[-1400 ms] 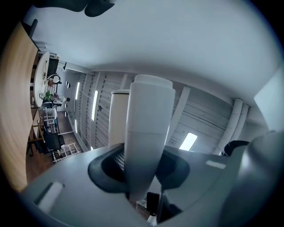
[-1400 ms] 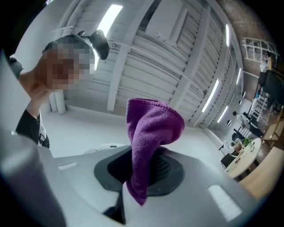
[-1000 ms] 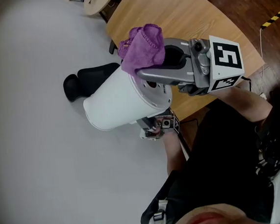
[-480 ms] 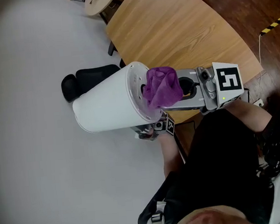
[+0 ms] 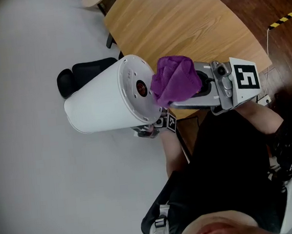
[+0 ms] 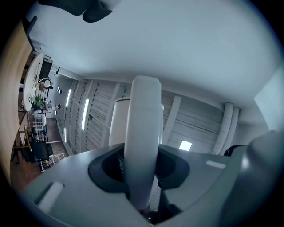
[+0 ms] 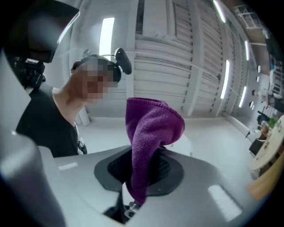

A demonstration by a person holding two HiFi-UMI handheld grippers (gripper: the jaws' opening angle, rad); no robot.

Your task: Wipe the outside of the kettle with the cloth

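Observation:
The white kettle (image 5: 98,105) is lifted off the floor and lies on its side, its round base with a red centre turned toward me. In the left gripper view my left gripper (image 6: 141,166) is shut on the kettle's white handle (image 6: 142,128); in the head view only part of its body shows under the kettle. My right gripper (image 5: 184,92) is shut on a bunched purple cloth (image 5: 175,80), which rests against the right rim of the kettle's base. The cloth (image 7: 151,133) stands up between the right jaws and hides the fingertips.
A round wooden table (image 5: 178,23) lies behind the kettle and right gripper. A black object (image 5: 88,73) sits on the grey floor (image 5: 39,181) beside the table. My dark-clothed body fills the lower right of the head view.
The kettle has swung left and turned so its base now faces me. The right gripper with the cloth has come down from the kettle's upper side to the base rim.

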